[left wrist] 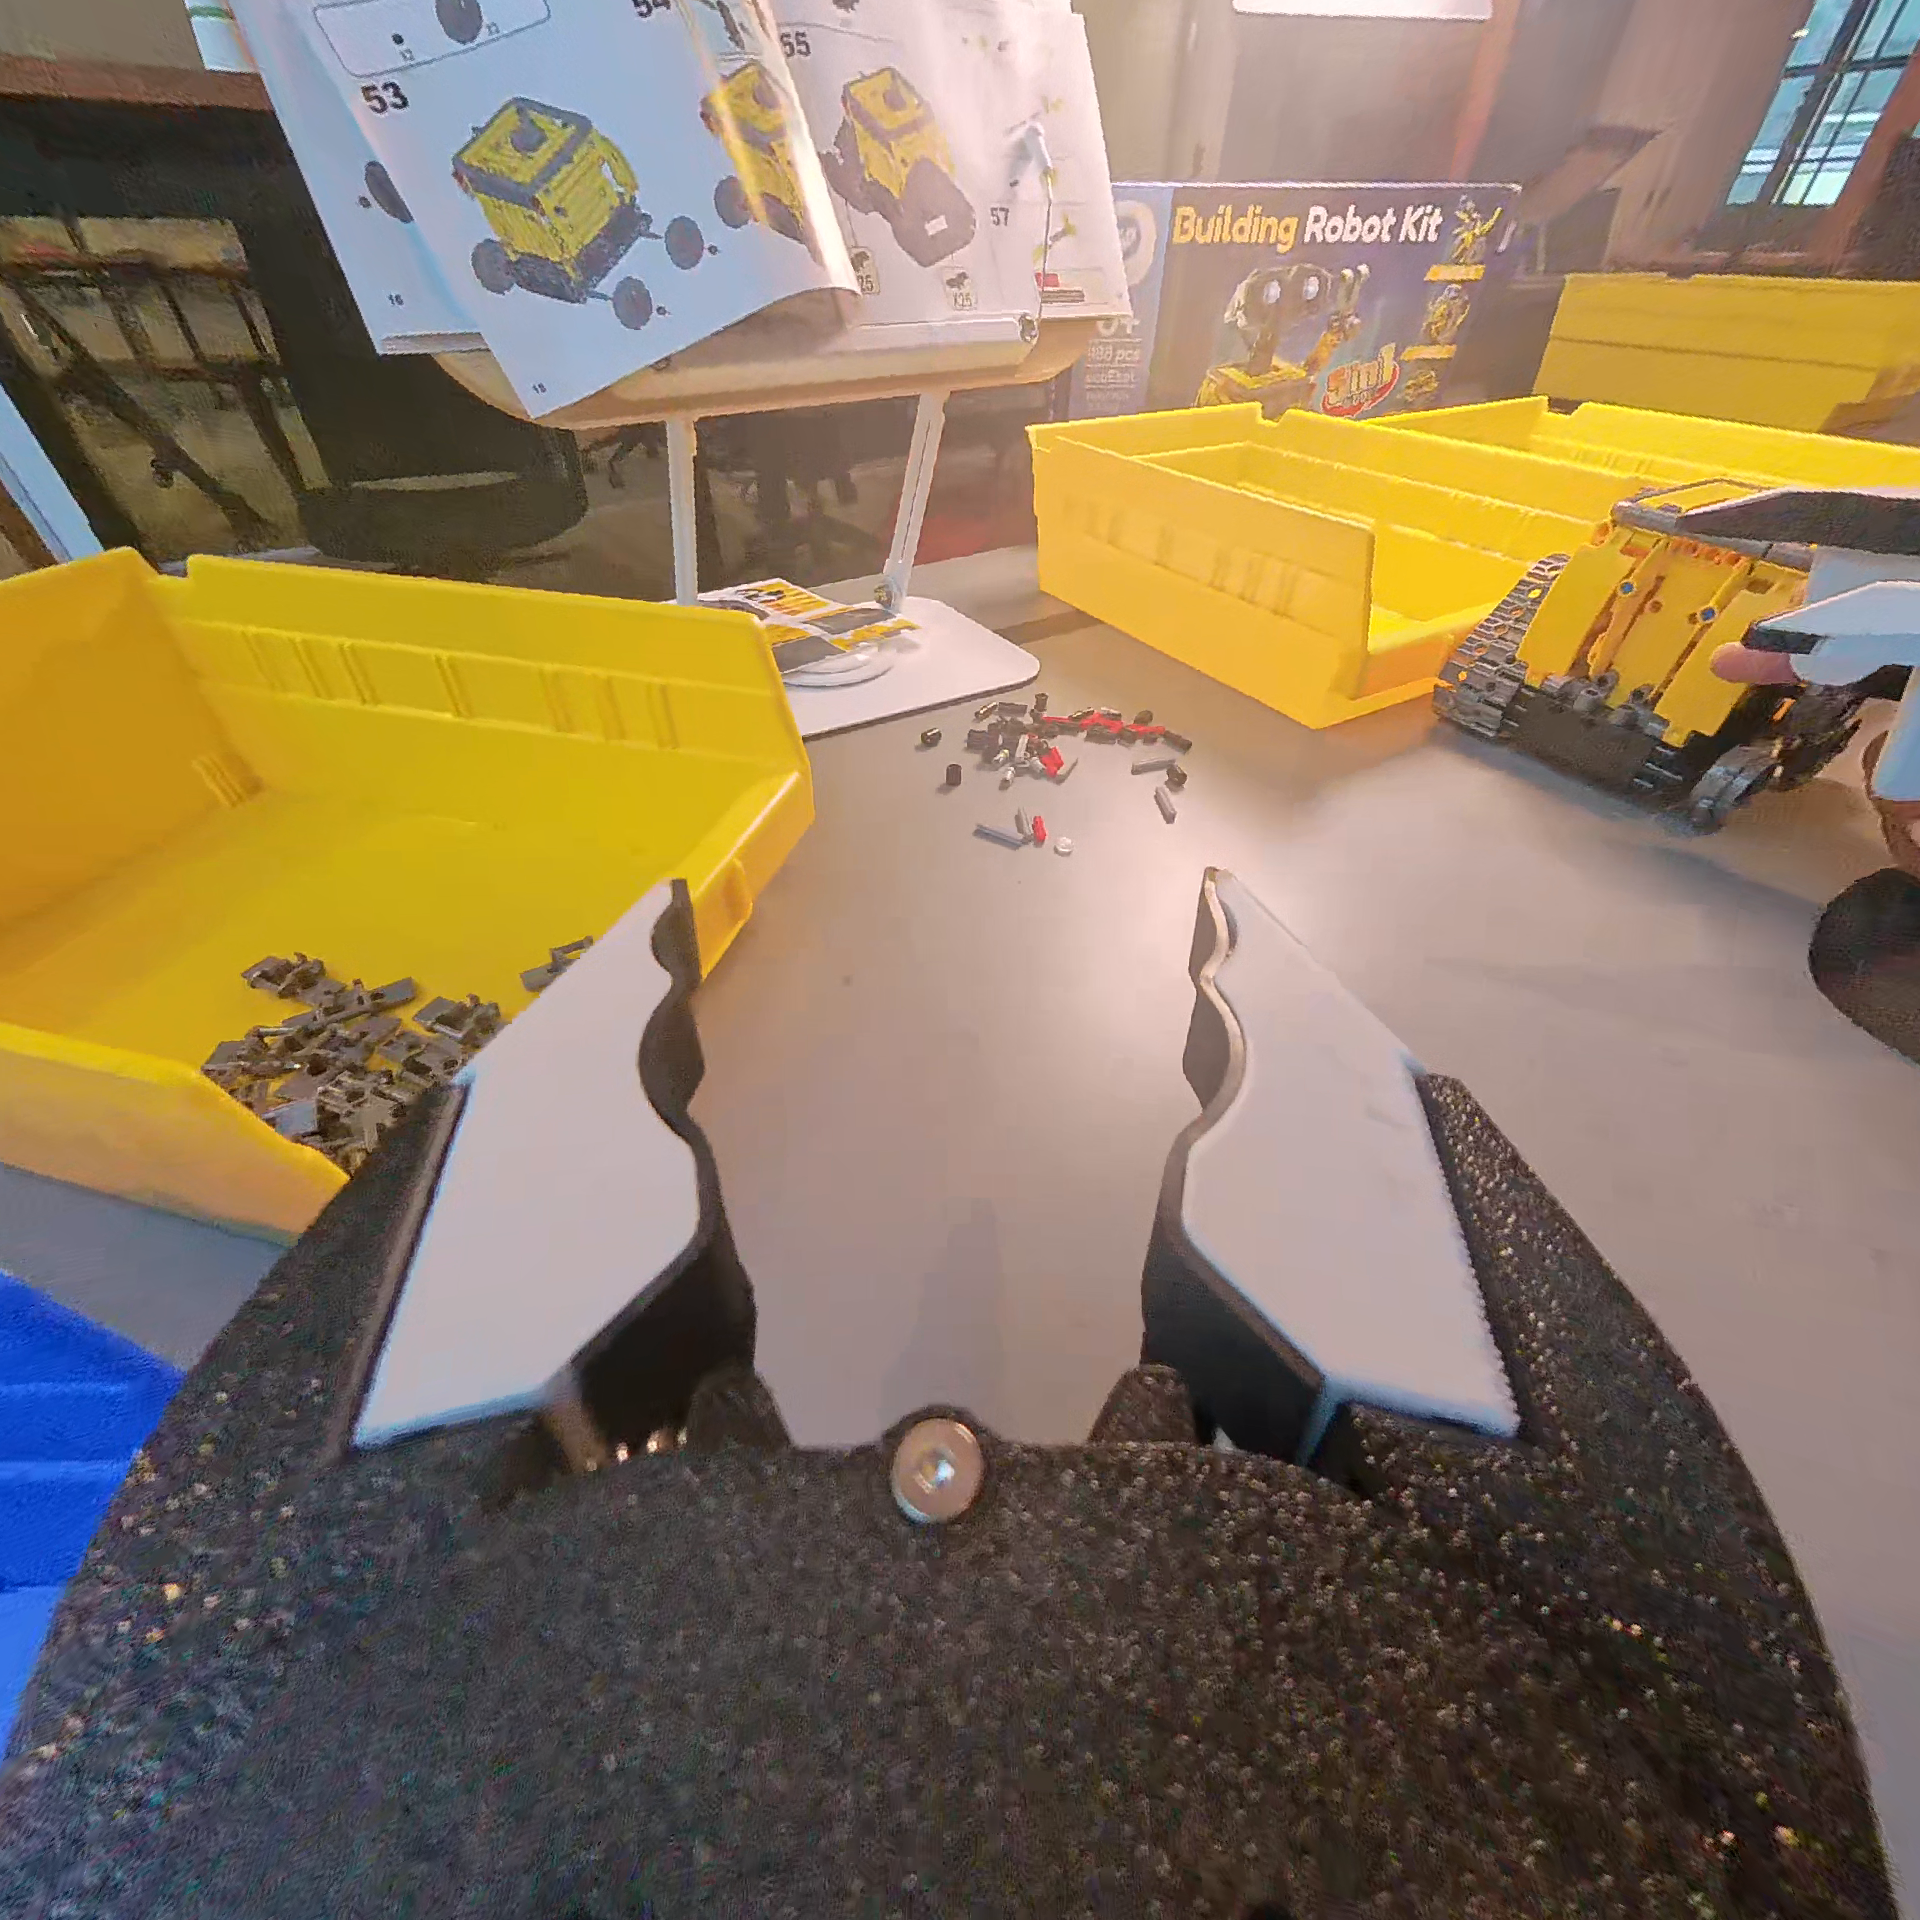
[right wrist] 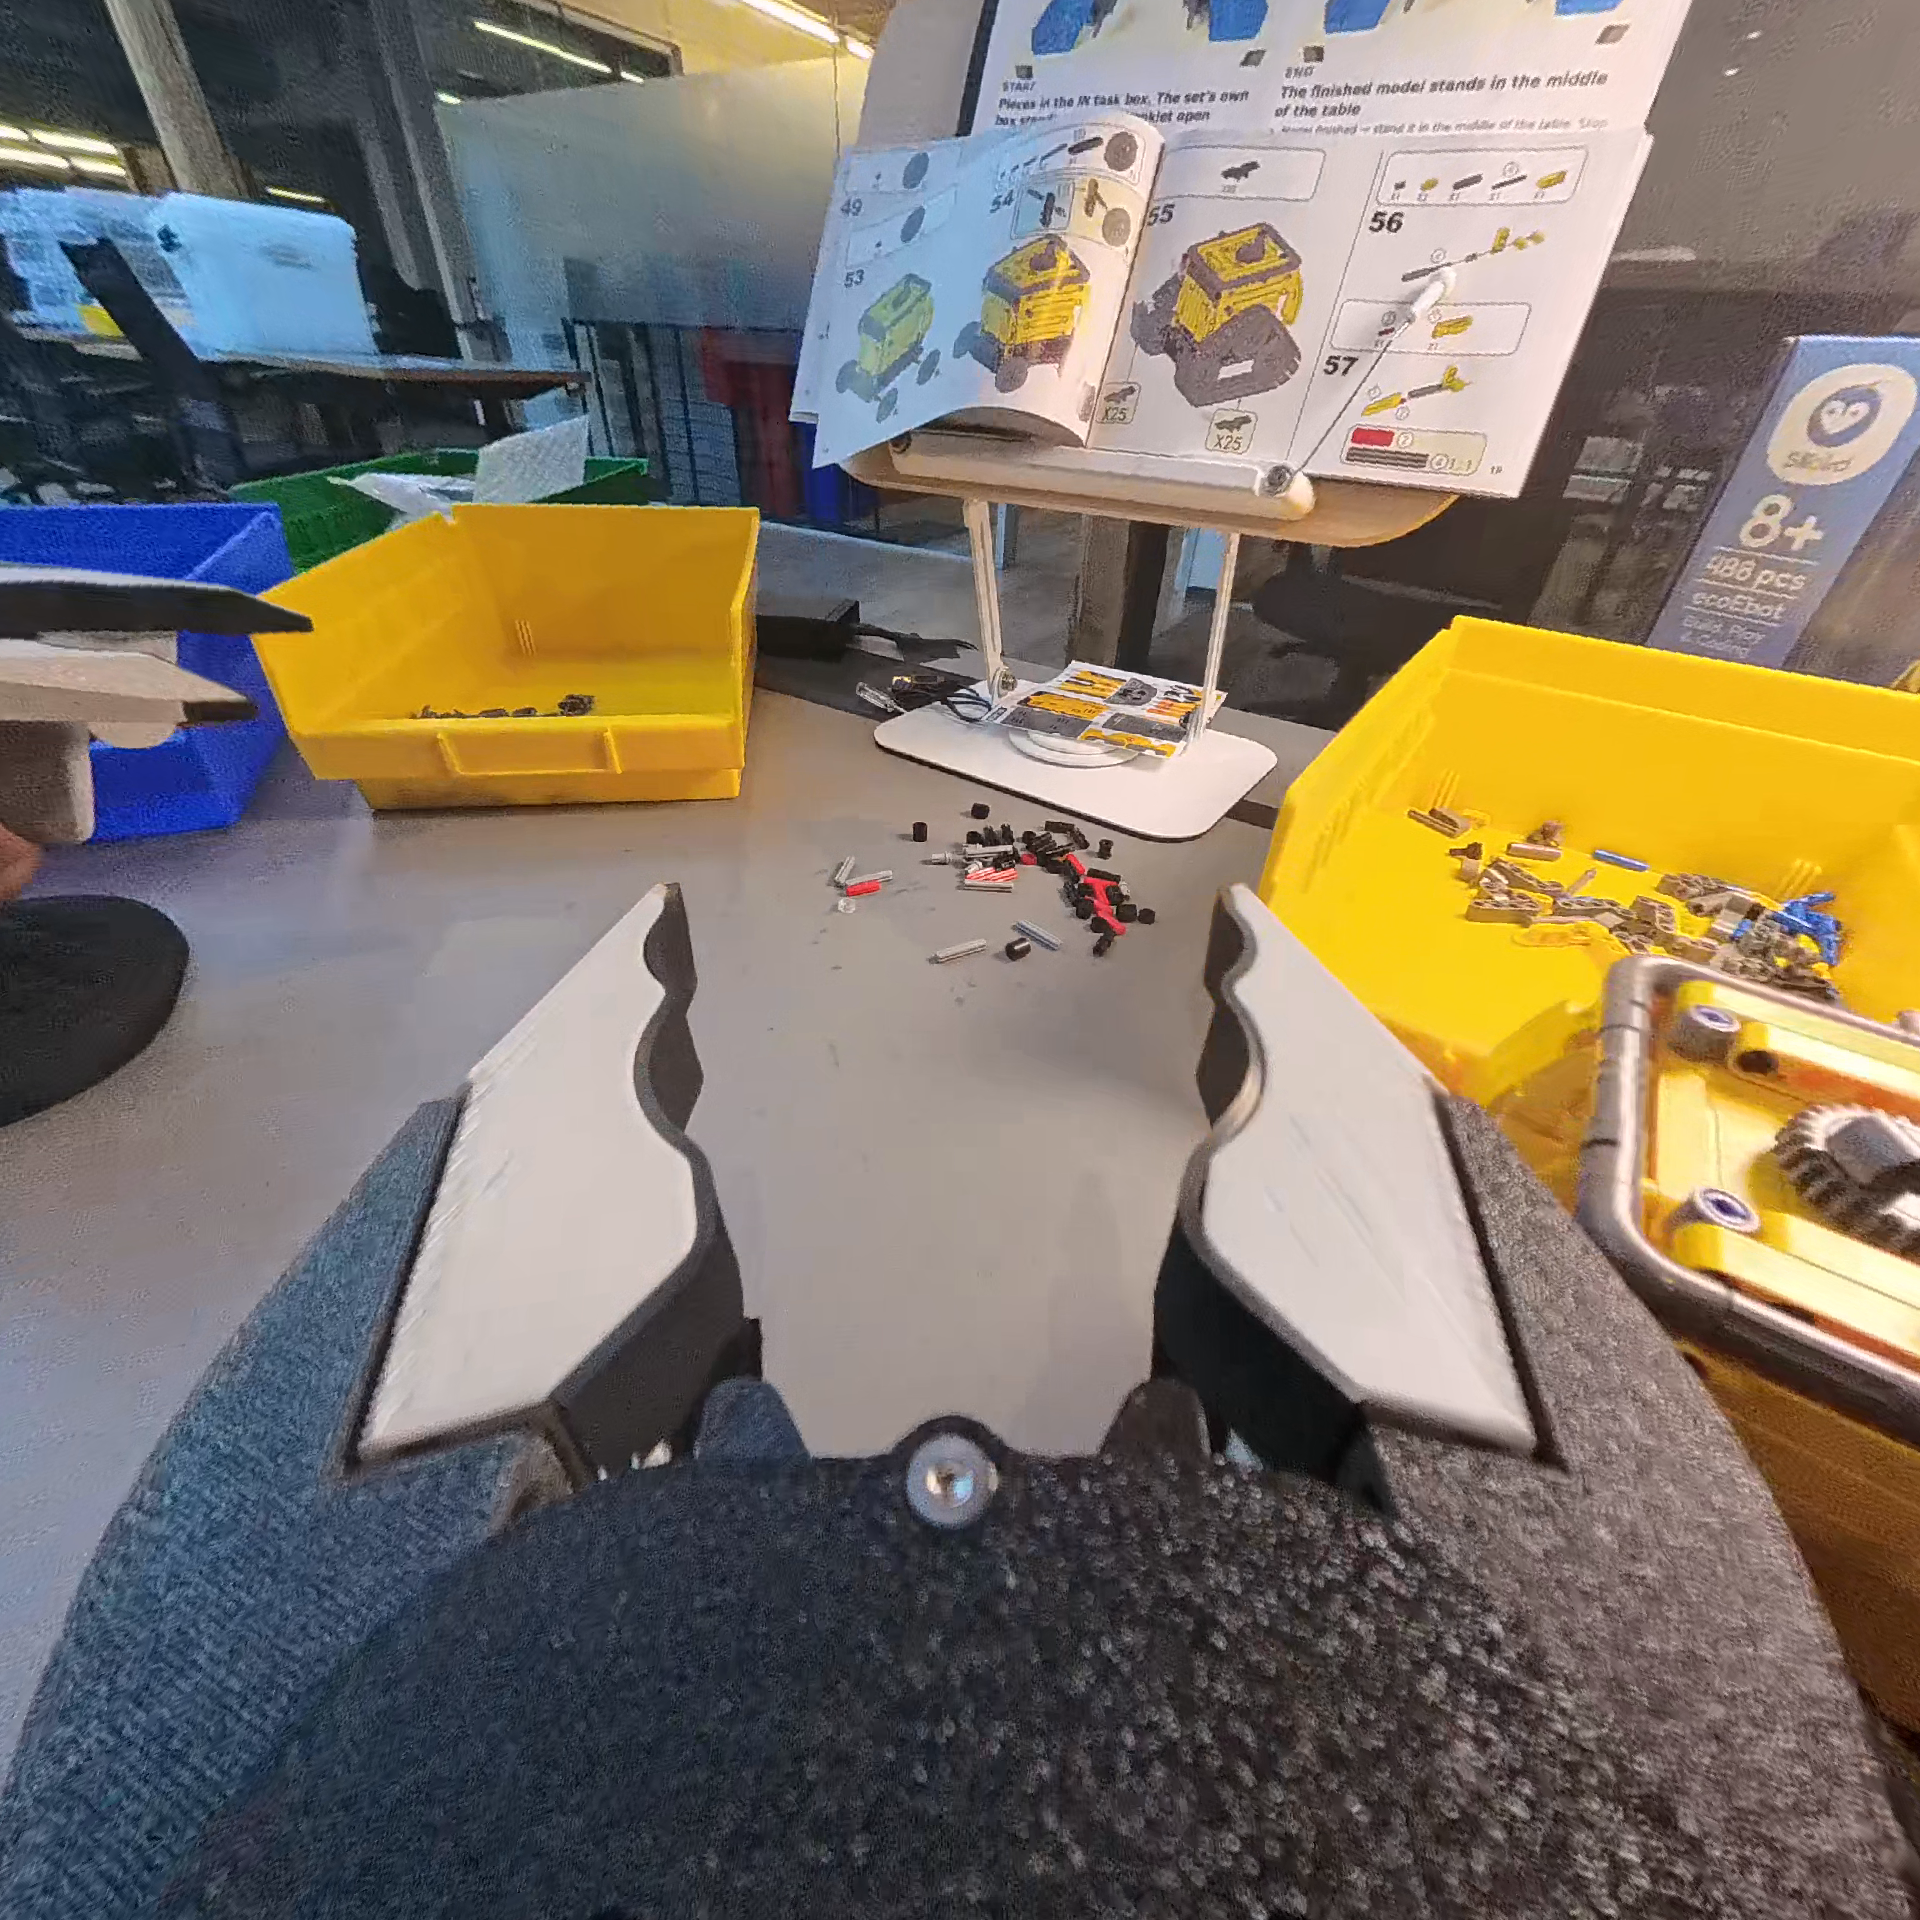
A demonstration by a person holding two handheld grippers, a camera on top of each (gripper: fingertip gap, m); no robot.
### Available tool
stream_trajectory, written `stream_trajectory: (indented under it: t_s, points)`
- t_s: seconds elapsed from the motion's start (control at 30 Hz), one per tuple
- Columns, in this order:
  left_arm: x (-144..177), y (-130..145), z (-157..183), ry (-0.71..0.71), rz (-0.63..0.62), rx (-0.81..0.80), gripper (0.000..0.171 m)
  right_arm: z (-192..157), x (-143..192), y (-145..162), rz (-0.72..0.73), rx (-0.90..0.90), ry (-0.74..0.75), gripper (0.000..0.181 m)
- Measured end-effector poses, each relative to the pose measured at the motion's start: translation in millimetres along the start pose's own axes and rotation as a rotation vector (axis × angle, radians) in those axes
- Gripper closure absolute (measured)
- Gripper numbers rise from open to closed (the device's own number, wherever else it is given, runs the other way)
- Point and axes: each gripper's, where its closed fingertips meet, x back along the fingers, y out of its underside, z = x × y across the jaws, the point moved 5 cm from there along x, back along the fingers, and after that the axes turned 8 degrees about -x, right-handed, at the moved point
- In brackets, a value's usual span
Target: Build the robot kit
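Left gripper (left wrist: 940,914): jaws spread wide, nothing between them, poised over bare grey table (left wrist: 1351,1039); left finger (left wrist: 582,1122) overlaps the near corner of a yellow bin (left wrist: 416,727); grey track links (left wrist: 343,1049) heaped in that bin's front corner; blue bin (left wrist: 62,1434) at lower left edge.

Right gripper (right wrist: 951,904): jaws likewise wide apart, empty, over the same table; right finger (right wrist: 1340,1174) just beside a second yellow bin (right wrist: 1351,852) holding mixed grey and blue parts (right wrist: 1662,904); yellow tracked model (right wrist: 1766,1164) close at the right edge, gear and grey frame showing; contact between finger and model cannot be told.

Ahead of both: loose scatter of small black, red and grey pins (right wrist: 1029,873) on the table, well clear of the fingertips; beyond it a white stand (right wrist: 1081,758) carrying an open instruction booklet (right wrist: 1195,301); sticker sheet (right wrist: 1101,707) lying on the stand's base.

From the left view: model (left wrist: 1662,655) seen standing on its tracks in front of an open-fronted yellow bin (left wrist: 1247,540); right gripper (left wrist: 1849,582) at its side, a fingertip of the person's hand (left wrist: 1745,660) near the lower jaw; kit box (left wrist: 1320,301) upright behind.
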Motion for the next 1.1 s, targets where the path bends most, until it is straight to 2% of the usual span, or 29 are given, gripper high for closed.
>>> stream_trajectory:
  t_s: [0.23,0.43,0.8,0.9,1.0,1.1]
  points:
    - [3.0,-2.0,-5.7,-0.016,0.038,0.033,0.082,-5.5,-3.3,0.3,0.03,0.021,-0.033,0.087]
    - [0.2,0.5,-4.7,-0.002,0.021,0.033,0.083,-6.6,-6.8,0.4,0.035,0.034,-0.033,0.088]
    - [6.4,-5.3,-4.8,-0.012,0.068,0.025,0.085,-10.3,-19.6,-11.7,0.06,0.052,-0.056,0.095]
    - [8.6,-6.5,-6.0,-0.016,0.086,0.031,0.088,-14.9,-37.6,-33.3,0.076,-0.015,-0.118,0.105]
    - [6.1,-5.1,-4.7,-0.002,0.07,0.028,0.088,-3.4,-74.7,-65.5,0.074,-0.015,-0.102,0.119]
    - [5.9,-4.5,-2.4,-0.003,0.066,0.009,0.09,9.2,-116.9,-99.8,0.161,0.065,-0.043,0.15]
